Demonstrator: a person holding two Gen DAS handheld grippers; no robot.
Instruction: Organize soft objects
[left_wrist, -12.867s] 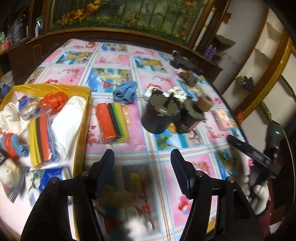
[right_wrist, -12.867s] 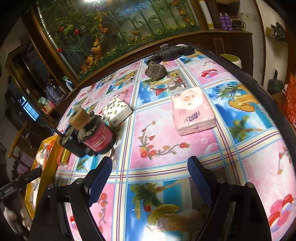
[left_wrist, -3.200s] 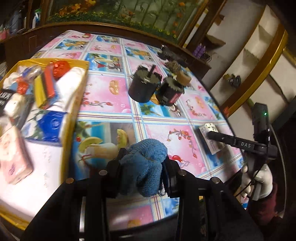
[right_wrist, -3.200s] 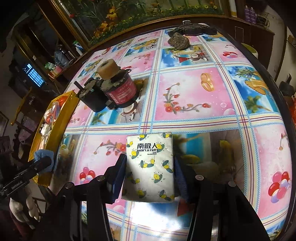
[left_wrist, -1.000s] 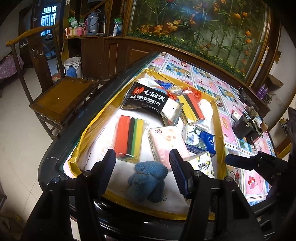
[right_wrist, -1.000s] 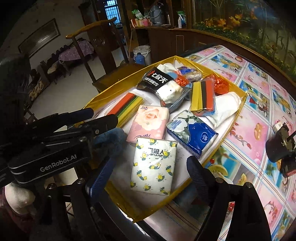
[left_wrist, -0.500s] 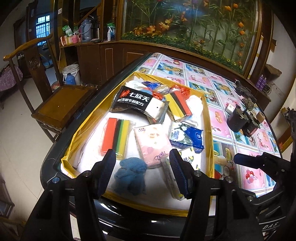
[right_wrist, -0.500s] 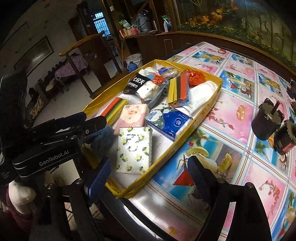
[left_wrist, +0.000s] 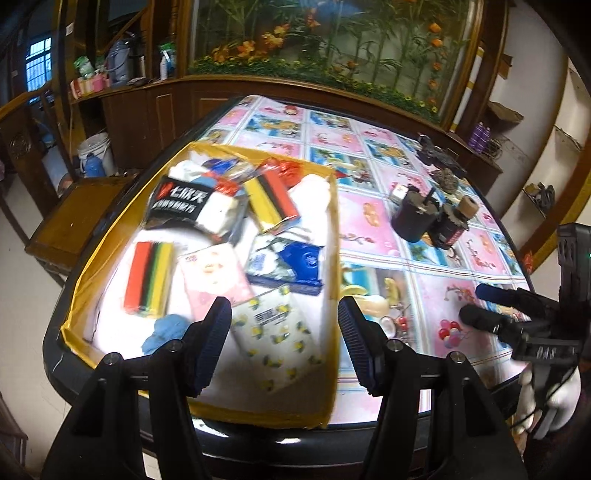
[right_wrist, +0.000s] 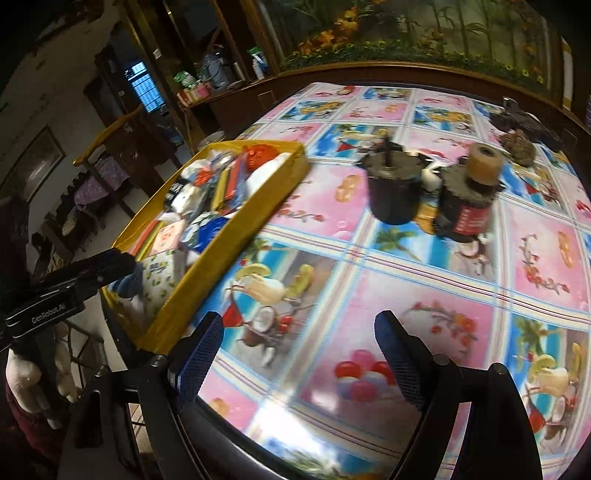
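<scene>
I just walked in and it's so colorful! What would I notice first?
The yellow box at the table's left edge, crammed with soft things: striped sponges, a lemon-print tissue pack, a blue cloth. Right of it, two dark cans stand on the cartoon tablecloth.

Two dark cylindrical motors (right_wrist: 393, 188) sit side by side mid-table on the cartoon-print tablecloth (right_wrist: 406, 295), the right one (right_wrist: 471, 206) wearing a tan roll (right_wrist: 484, 162) on top. Behind them there's a brownish lump (right_wrist: 519, 146) and a black gadget (right_wrist: 524, 120), with a big flower mural (left_wrist: 332, 48) past the table's far edge.
</scene>
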